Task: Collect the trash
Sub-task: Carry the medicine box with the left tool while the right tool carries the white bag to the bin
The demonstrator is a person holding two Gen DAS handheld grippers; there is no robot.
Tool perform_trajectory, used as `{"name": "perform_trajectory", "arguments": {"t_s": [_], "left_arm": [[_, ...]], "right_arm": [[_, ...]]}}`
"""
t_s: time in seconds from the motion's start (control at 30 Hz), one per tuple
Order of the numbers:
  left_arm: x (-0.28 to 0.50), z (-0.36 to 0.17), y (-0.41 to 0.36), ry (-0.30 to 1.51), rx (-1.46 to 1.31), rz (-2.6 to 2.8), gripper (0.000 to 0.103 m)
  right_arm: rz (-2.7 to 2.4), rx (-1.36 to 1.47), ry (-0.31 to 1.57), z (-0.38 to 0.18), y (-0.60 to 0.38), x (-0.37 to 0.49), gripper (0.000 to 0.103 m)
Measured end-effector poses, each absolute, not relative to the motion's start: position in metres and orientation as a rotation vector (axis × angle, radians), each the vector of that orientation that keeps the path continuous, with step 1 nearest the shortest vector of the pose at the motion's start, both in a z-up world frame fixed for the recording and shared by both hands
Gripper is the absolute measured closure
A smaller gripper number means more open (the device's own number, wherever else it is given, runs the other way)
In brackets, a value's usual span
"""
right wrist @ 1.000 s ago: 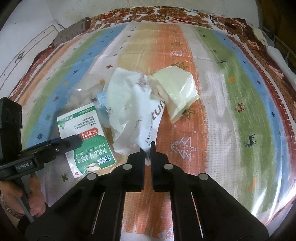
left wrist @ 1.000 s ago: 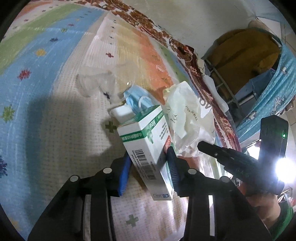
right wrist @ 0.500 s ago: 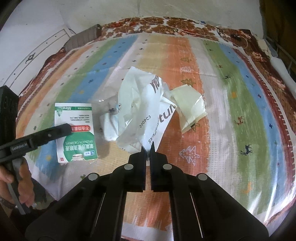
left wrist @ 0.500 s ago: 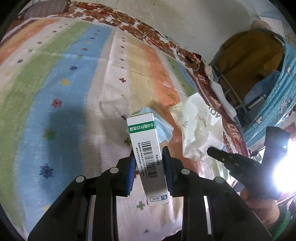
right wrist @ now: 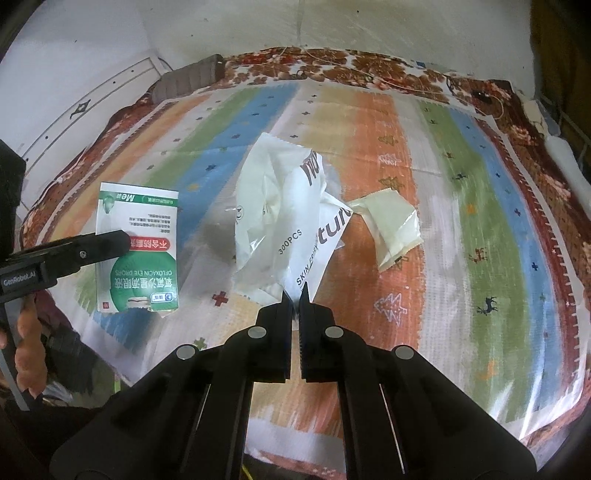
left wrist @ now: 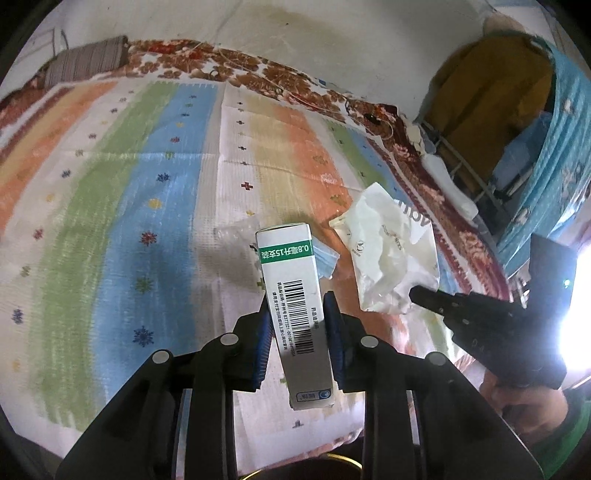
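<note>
the left tool [left wrist: 297, 314] grips a white and green cardboard medicine box [left wrist: 295, 295] above a bed spread with a striped, multicoloured woven mat [right wrist: 461, 229]. the right tool [right wrist: 294, 295] is pinched shut on a crumpled white printed plastic bag [right wrist: 280, 218], lifted off the mat. a pale wall [left wrist: 295, 33] rises behind the bed, and a blue patterned curtain [left wrist: 565, 155] hangs beside it.

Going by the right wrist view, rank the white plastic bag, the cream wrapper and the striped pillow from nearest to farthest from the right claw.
1. White plastic bag: pinched in the right claw, centre of the view.
2. Cream wrapper: lying on the mat, right of the bag.
3. Striped pillow: at the bed's far edge, upper left.
</note>
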State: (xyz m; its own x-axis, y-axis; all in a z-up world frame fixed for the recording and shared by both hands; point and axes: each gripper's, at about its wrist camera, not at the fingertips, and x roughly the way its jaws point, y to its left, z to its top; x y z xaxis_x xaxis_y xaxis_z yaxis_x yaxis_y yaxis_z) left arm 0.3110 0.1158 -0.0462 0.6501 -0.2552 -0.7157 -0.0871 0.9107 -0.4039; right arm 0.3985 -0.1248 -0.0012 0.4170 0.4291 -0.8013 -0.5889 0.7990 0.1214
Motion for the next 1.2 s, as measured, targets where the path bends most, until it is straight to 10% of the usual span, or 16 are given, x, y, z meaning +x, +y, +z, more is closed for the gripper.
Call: {"name": "perform_trajectory", "arguments": {"t_s": [1.2], "left_arm": [[0.163, 0.053, 0.080, 0.703, -0.369, -0.094, 0.078]], "right_arm": [[0.770, -0.168, 0.755, 0.086, -0.163, 0.236, 0.101]]}}
